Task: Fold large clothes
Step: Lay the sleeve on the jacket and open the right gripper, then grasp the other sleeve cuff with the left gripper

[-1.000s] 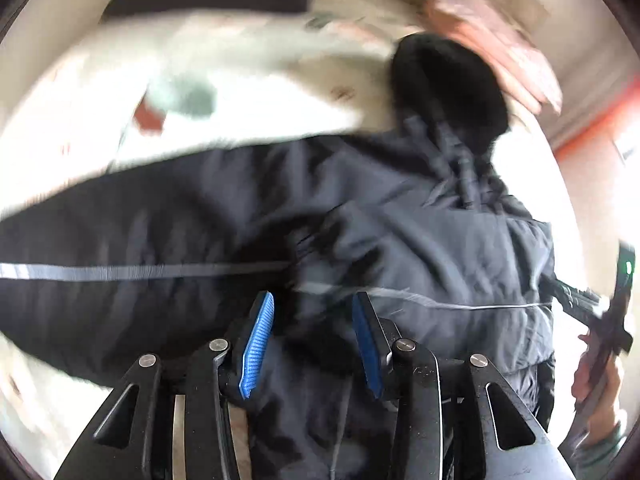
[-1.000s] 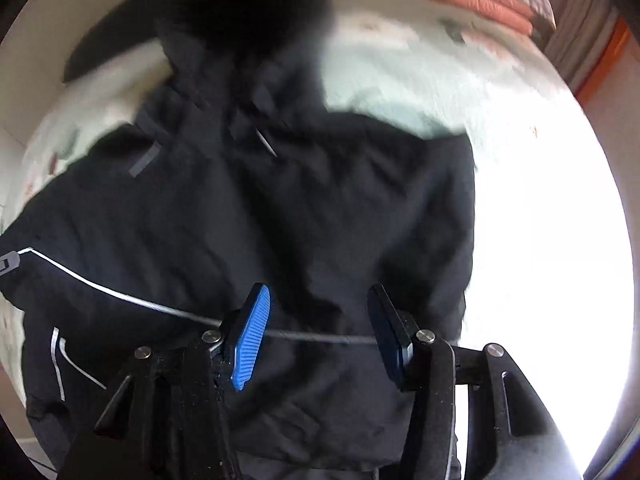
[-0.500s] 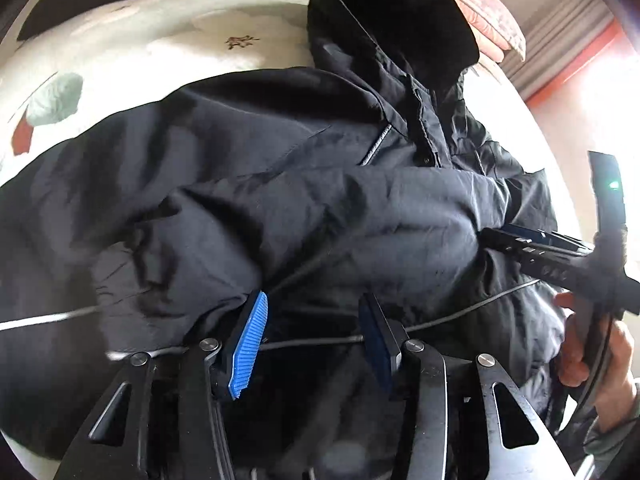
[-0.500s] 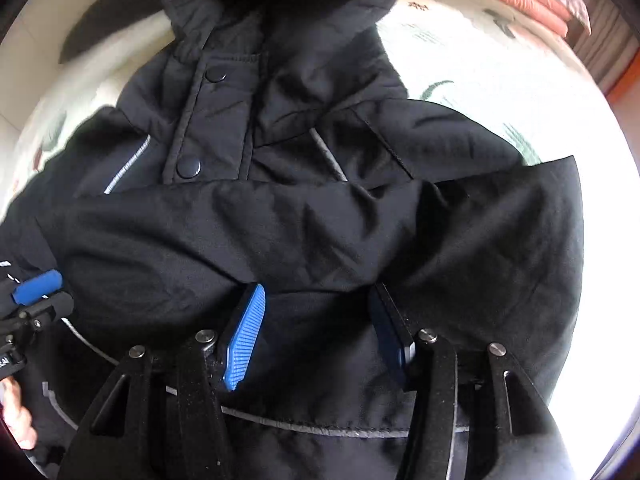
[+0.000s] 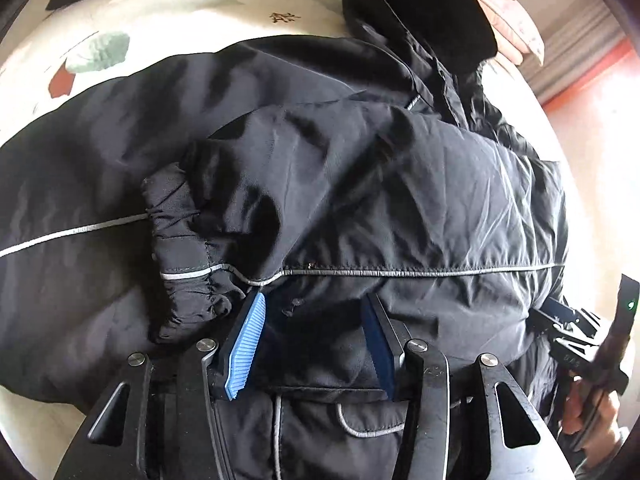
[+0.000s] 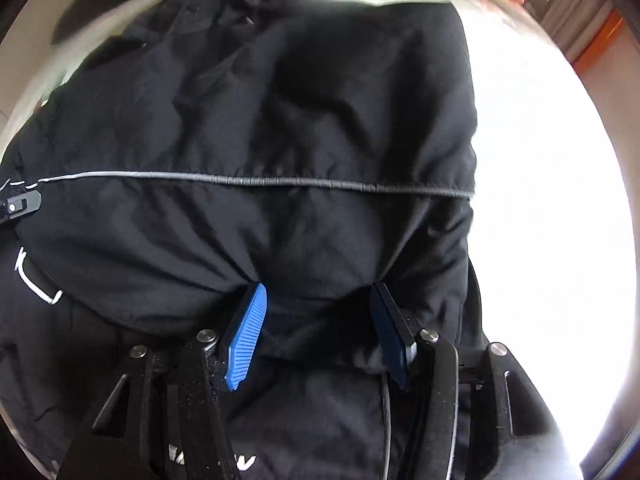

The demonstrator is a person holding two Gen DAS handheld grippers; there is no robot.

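The black jacket (image 5: 360, 184) lies on the patterned bed (image 5: 180, 12), hood toward 1 o'clock in the left wrist view, its folded sleeve running crosswise from 9 to 3 o'clock right ahead of both tools. The left gripper (image 5: 316, 332) has just been opening and stands spread over the sleeve's lower edge near the cuff (image 5: 180, 248), pinching nothing. The right gripper (image 6: 320, 328) has likewise just opened, jaws apart over cloth at the sleeve's other end, so I judge each hand equally near.
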